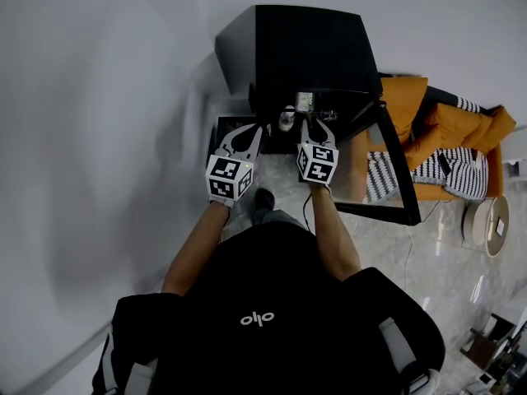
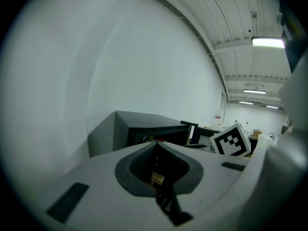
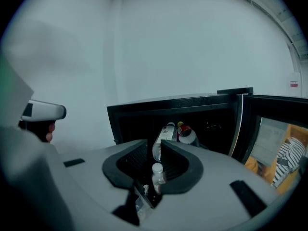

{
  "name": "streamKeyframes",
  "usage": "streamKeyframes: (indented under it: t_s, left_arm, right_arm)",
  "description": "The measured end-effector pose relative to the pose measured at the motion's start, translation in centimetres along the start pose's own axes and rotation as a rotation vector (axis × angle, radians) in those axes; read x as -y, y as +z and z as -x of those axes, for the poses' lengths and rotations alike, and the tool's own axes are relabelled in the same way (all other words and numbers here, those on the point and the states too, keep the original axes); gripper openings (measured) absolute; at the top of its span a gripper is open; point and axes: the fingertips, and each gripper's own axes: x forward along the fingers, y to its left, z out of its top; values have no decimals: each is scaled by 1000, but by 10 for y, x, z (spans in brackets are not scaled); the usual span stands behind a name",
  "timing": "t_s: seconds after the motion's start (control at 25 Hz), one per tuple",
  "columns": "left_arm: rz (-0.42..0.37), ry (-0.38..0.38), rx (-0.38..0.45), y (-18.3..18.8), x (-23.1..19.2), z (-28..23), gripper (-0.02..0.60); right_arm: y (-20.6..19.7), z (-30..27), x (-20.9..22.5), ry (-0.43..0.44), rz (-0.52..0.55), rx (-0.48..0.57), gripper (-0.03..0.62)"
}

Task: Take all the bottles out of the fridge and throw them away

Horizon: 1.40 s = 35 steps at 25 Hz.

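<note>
Two bottles at least lie inside the open fridge, a white-labelled bottle touching a red-capped bottle, just beyond my right hand-held gripper. Its jaws stand only narrowly apart and clamp nothing. My left hand-held gripper is closed and empty. Going in this narrow, I'd likely shove a bottle deeper or roll it out of the fridge.

Setting: a large indoor workroom of the lab or office type.

Evidence:
- A ribbed panel ceiling carries long strip lights.
- The wall on the left is plain white.
- The floor is polished stone-pattern tile.
- A small black fridge stands on the floor near that wall.
- To the fridge's right, an orange jacket and a striped cloth lie heaped.
</note>
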Motion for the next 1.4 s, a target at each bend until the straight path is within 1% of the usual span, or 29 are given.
streamKeyframes:
  t_s: [0.12, 0.24, 0.32, 0.44, 0.6, 1.0, 1.16, 1.4]
  left_arm:
    - [5, -7, -7, 0, -8, -16, -2]
    - [7, -12, -13, 2, -12, -27, -2]
    - [8, -16, -17, 2, -14, -33, -2]
    - [6, -16, -23, 2, -18, -40, -2]
    - [8, -11, -25, 2, -24, -43, -2]
    - [24, 13, -49, -6, -44, -51, -2]
    - [25, 12, -59, -8, -47, -53, -2]
    - [26, 11, -58, -9, -49, -51, -2]
  right_arm:
    - [-5, -22, 4, -17, -1, -15, 155]
    - [-14, -42, 9, -37, -13, -54, 254]
    - [-19, -53, 12, -52, -21, -79, 292]
    - [-26, -69, 16, -85, -28, -103, 321]
    - [-32, -89, 21, -118, -38, -131, 336]
    - [-41, -123, 30, -150, -51, -176, 339]
    - [-40, -125, 32, -164, -29, -172, 330]
    - [-35, -116, 30, -168, -24, -161, 314]
